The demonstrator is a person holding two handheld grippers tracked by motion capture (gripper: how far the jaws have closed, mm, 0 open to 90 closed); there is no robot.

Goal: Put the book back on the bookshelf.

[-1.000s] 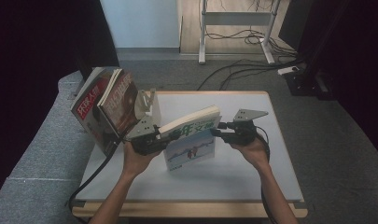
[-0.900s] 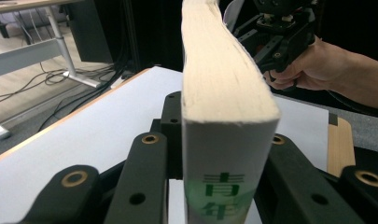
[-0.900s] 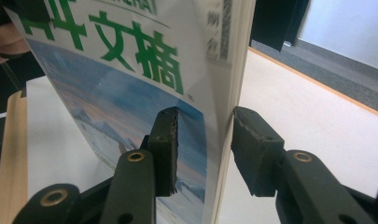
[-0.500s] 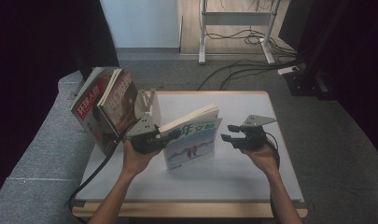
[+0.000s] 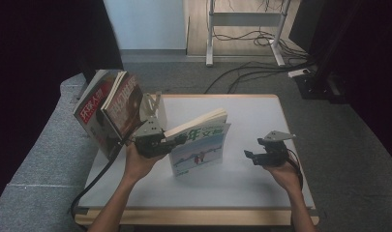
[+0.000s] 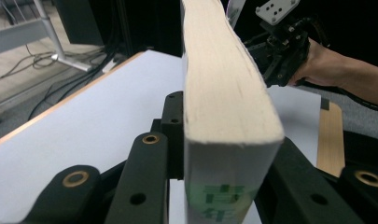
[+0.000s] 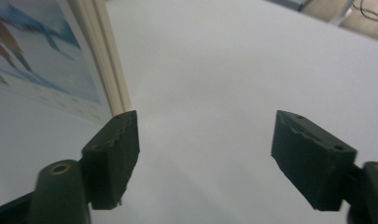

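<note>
left gripper [image 5: 179,140] is clamped on the thick book [image 5: 199,137]: in the left gripper view both black jaws press flat against the book [image 6: 224,102] near its spine end, page block facing the camera, green characters on the cover edge below. in the high view the book stands on its lower edge on the white table [image 5: 242,183], near the middle and a little left, tilted, its cover with a snow scene and green lettering facing the person.

right gripper [image 5: 249,155] sits to the right of the book, apart from it, held low over the table. its jaws stand wide apart with nothing between them; they have just been opening. in the right gripper view the two black pads [image 7: 113,154] frame bare white table [image 7: 233,70], and the book's cover and page edge [image 7: 46,60] show at upper left, just beyond the left pad, not touching as far as i can tell. the right gripper [image 6: 277,56] also shows in the left gripper view, beyond the book.

a group of magazines [image 5: 109,113] with red covers leans at the table's left edge, behind the left gripper, next to a grey sofa [image 5: 43,159].
</note>
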